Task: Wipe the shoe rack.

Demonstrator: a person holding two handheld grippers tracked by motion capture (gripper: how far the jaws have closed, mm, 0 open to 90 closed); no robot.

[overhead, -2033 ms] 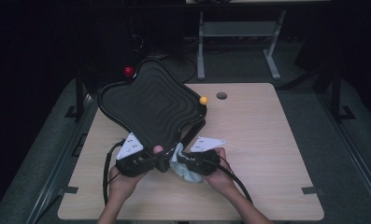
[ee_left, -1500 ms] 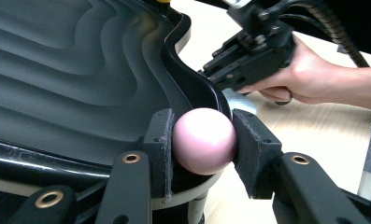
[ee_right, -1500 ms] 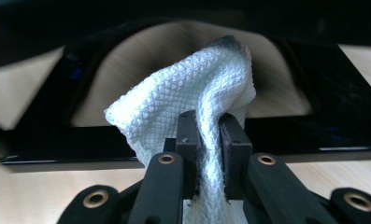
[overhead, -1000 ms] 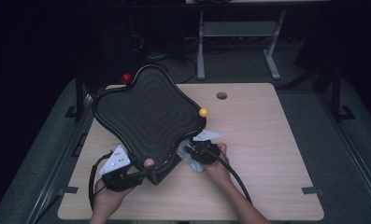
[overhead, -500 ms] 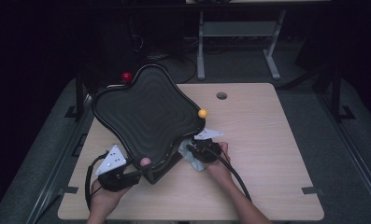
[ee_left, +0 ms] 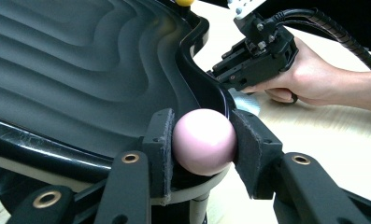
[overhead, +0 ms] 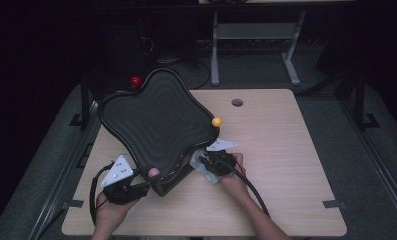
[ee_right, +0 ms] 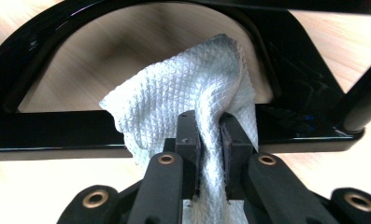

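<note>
Nearest you, your left gripper (overhead: 136, 186) has its jaws clamped on the pink ball (ee_left: 203, 141) at the black tray's (overhead: 156, 122) near corner, holding it tilted on the desk (overhead: 286, 165). Beside that corner, your right gripper (ee_right: 210, 135) pinches the white cloth (ee_right: 183, 102) against the tray's underside. Wiping looks underway, not finished; the far rim seems left.

hand-held gripper (ee_left: 203, 140): black jaws | brass screws | padded fingers (ee_left: 248, 144) | ribbed cable

The high view is dim, its surroundings nearly black, with only the counter (overhead: 286, 165) lit from above. Both gripper views are brighter; soft glare streaks the glossy black tray (ee_left: 80, 70), and the nearest tongs look slightly blurred.
</note>
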